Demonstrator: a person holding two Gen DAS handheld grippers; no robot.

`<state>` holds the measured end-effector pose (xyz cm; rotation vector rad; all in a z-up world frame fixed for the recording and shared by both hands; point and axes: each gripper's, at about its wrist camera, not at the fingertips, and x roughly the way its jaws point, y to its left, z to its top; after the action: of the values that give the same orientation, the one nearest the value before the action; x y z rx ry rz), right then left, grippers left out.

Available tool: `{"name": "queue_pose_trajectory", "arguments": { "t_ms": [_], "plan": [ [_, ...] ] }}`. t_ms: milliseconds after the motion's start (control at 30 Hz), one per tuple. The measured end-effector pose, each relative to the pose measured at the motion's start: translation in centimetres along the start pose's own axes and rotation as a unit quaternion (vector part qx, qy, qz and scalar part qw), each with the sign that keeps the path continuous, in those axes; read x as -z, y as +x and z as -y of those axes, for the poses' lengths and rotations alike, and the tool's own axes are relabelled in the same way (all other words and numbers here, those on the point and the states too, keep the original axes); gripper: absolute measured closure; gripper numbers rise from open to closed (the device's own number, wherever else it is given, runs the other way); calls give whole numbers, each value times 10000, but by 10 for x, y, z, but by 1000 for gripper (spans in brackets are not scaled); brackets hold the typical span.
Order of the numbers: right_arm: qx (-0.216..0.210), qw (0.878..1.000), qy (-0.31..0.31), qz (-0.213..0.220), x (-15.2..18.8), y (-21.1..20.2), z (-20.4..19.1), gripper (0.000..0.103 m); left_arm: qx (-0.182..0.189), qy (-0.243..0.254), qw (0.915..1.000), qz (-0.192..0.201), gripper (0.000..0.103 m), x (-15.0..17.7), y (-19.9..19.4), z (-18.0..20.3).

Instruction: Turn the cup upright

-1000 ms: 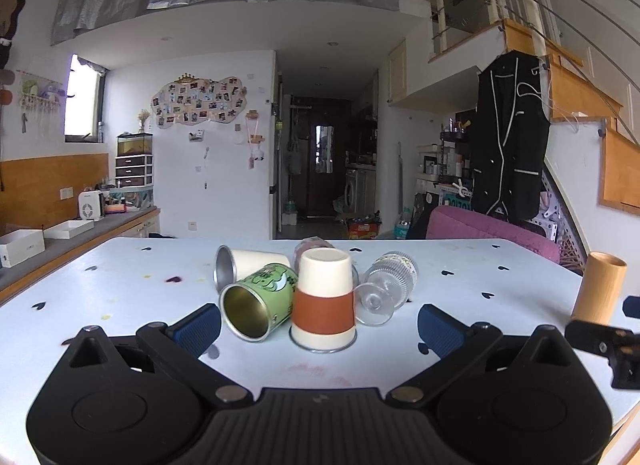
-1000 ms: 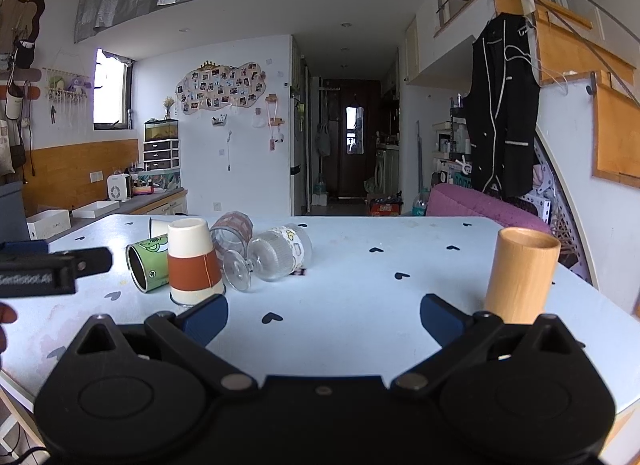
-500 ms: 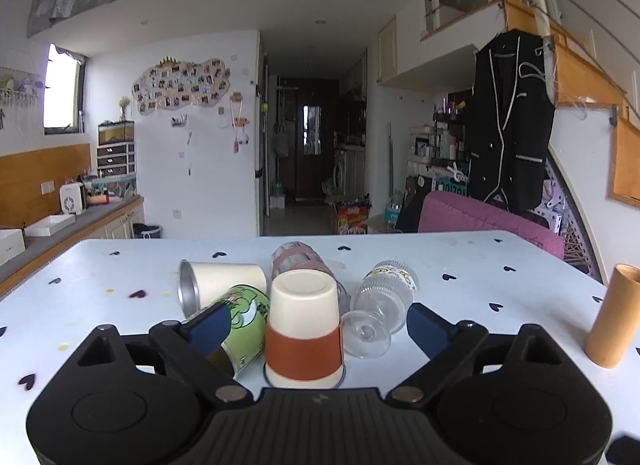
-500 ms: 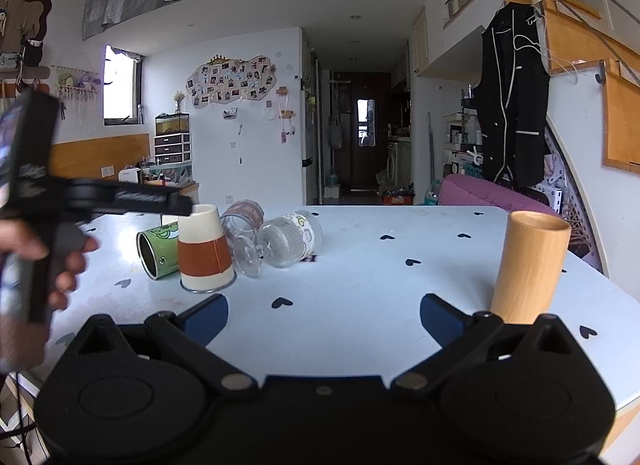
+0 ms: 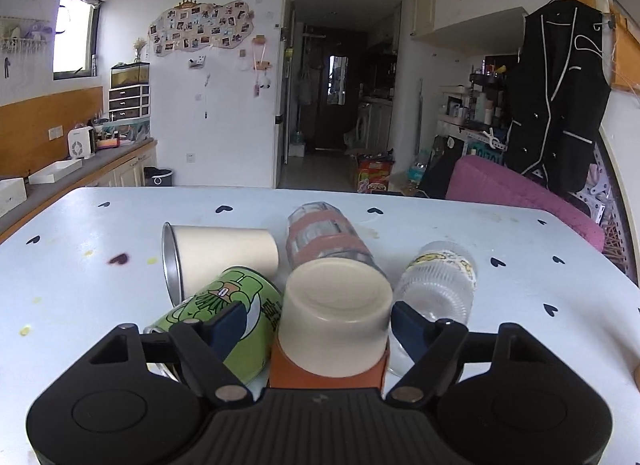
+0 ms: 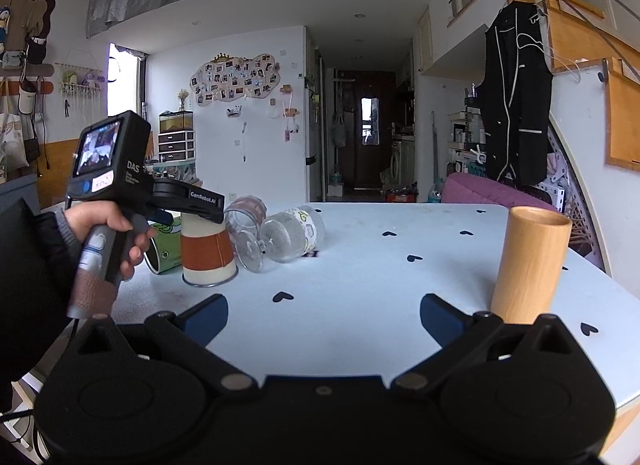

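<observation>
1. Bench (image 5: 500, 241): carries a huddle of tipped cups.
2. Wooden cup (image 6: 530, 267): upright, well apart from the huddle.
3. Left claw (image 5: 318, 323): spread wide, one finger either side of the paper cup (image 5: 334, 319), not yet pinching; likely set for a flip.
4. Paper cup: mouth-down on the bench, green can (image 5: 236, 321) just beside.
5. Right claw (image 6: 324, 315): wide, empty, idle.

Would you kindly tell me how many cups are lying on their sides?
4: cream metal-rimmed cup back left, green cartoon cup front left, banded glass behind, ribbed stemmed glass right.
</observation>
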<state>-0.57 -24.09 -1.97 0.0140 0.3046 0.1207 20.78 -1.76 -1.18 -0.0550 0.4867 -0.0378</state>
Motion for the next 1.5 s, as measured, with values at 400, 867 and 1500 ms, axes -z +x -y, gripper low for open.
{"name": "queue_pose_trajectory", "arguments": {
  "t_ms": [400,867,1500],
  "plan": [
    [-5,10000,27,7,1,-1,2,0,269,310,9987,-291,37,10,-17,11],
    [-520,9980,133,-327,13,5,2,11,1187,1280,9840,-346,37,54,-99,38],
    [-3158,9410,408,-1146,40,71,-49,95,1678,1433,9745,-399,40,36,-102,72]
  ]
}}
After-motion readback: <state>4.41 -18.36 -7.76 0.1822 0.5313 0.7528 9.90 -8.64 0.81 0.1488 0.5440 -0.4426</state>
